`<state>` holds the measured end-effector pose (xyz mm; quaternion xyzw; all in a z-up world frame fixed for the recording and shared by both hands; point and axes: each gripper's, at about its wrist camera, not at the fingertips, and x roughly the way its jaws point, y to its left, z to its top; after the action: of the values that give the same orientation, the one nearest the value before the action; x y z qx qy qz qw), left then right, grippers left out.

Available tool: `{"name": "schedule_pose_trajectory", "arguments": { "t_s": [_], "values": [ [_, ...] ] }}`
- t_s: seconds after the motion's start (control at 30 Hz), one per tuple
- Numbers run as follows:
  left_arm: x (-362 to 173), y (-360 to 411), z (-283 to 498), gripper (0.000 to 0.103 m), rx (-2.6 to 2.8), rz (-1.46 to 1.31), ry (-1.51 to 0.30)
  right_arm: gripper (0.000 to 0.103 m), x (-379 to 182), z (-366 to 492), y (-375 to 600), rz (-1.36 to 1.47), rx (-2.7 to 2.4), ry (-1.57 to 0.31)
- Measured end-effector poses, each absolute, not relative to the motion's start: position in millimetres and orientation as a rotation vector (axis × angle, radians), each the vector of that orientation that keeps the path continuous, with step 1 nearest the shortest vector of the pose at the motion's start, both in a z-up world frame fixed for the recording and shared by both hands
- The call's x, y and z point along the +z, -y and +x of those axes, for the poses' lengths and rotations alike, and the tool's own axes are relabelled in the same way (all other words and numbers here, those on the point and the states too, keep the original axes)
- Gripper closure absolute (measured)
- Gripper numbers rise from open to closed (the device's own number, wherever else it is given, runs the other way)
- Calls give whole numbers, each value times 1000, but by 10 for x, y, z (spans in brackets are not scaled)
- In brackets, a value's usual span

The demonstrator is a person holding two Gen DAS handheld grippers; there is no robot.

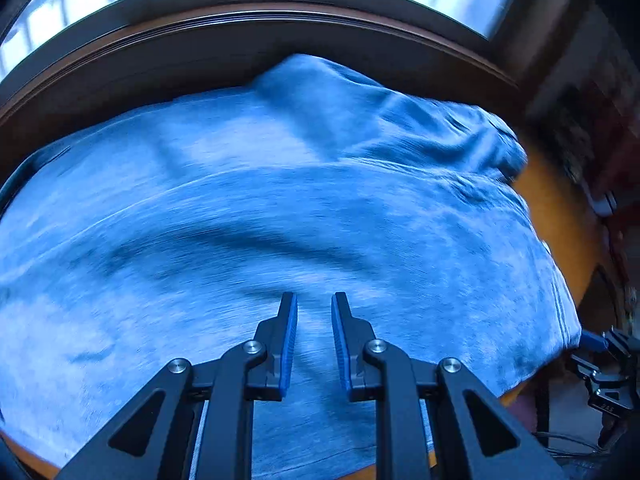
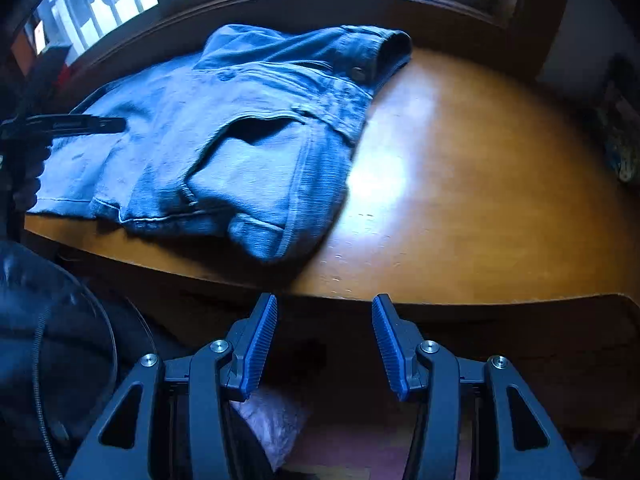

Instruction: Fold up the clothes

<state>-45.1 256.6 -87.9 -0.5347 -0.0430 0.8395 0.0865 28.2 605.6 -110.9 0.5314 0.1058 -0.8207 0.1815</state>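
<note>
**A:** What have I got on the left wrist camera?

**B:** Mostly cloth. The folded pair of faded blue denim jeans (image 1: 280, 208) fills that view, blurred, with the left gripper (image 1: 314, 300) hovering low over it. Its blue ribbed pads stand a narrow gap apart with nothing between them. I can't tell whether the tips touch the denim.

**A:** And from my right wrist camera?

**B:** There I see the whole bundle. The jeans (image 2: 224, 140) lie on the glossy orange-brown wooden table (image 2: 460, 184), on the side towards the left gripper, reaching from the table's near edge back to the dark window sill (image 2: 320, 4). The waistband with its metal button (image 2: 358, 72) sits at the sill end, and a gaping front pocket faces up. The left view shows none of that detail, only wrinkles.

**A:** Where is my right gripper (image 2: 324, 304)?

**B:** Off the jeans, just short of the table's near edge, with the jaws spread wide and empty. Bare tabletop lies beyond it, beside the jeans.

**A:** Does either camera catch the other tool?

**B:** Yes. The right view shows a black finger of the left gripper (image 2: 92, 124) over the far end of the jeans. The left view shows the right gripper (image 1: 608, 364) as a dark shape past the jeans' edge, too small to read its jaws there.
</note>
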Motion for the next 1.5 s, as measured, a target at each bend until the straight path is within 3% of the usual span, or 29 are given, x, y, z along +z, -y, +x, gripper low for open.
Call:
{"name": "schedule_pose_trajectory", "arguments": {
  "t_s": [0.1,0.27,0.37,0.43,0.63,0.77,0.93,1.07,1.33,1.5],
  "values": [
    [-889,-2680,-431,87,2504,-1615,55,53,-1163,202,-5917,1436,-2325,-299],
    [-797,-2687,-254,87,2541,-1607,100,54,-1245,-30,-5654,1312,-2311,-312],
    [-804,-2656,-165,87,2573,-1639,175,78,-1275,-250,-5592,1284,-2330,-355],
    [-855,-2668,-144,87,2580,-1668,214,84,-1162,-378,-5585,1212,-2409,-491],
    [-960,-2745,7,87,2656,-1713,278,85,-327,-364,-5963,937,-2587,-700],
    [-1067,-2776,132,87,2678,-1718,359,79,-451,-389,-6265,1070,-2548,-819],
    [-1083,-2905,213,86,2723,-1732,311,77,-923,-405,-6630,1349,-2429,-870],
    [-1080,-2849,292,86,2740,-1748,391,64,-839,-353,-6973,1393,-2414,-748],
    [-1010,-2499,592,86,2866,-1804,479,63,-497,-553,-7296,1310,-2597,-501],
    [-999,-2325,704,86,2928,-1852,488,63,-434,-624,-6801,1165,-2522,-362]
  ]
}}
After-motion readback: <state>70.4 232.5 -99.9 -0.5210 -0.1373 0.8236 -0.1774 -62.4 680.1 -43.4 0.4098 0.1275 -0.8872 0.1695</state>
